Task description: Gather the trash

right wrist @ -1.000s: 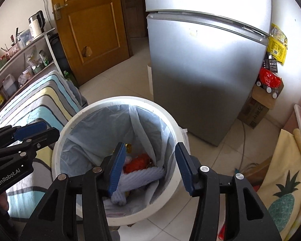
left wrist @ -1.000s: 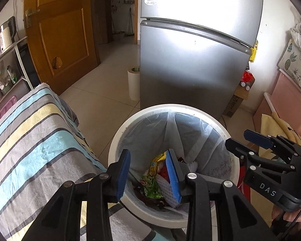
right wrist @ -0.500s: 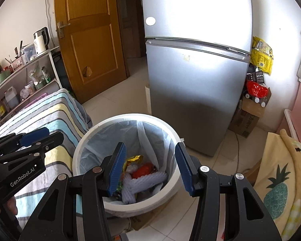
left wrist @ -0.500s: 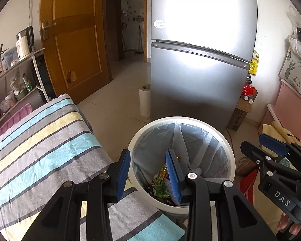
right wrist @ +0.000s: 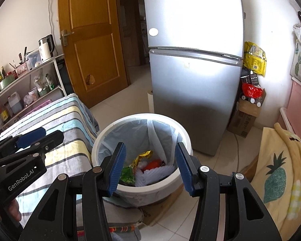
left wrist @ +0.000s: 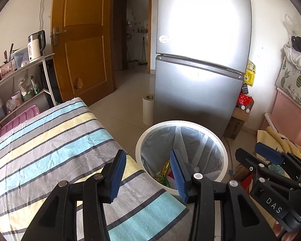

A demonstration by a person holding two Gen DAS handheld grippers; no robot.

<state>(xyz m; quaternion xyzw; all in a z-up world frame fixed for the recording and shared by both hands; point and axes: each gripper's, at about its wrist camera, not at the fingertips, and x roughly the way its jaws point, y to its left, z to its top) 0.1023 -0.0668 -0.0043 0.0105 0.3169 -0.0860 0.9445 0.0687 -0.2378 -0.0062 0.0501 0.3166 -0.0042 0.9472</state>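
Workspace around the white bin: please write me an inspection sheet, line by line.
Surface: striped cloth on the table beside the bin; nothing lies on it.
Job's things: white bin with a plastic liner; wrappers and white foam net lie inside.
Clutter: paper roll beside the fridge; cardboard box with bottles.
Grippers: left gripper empty, jaws have just been opening; right gripper open, empty.
Cables: one cord on the floor right of the fridge.
Surroundings: wooden door, shelf with kettle, pineapple blanket.
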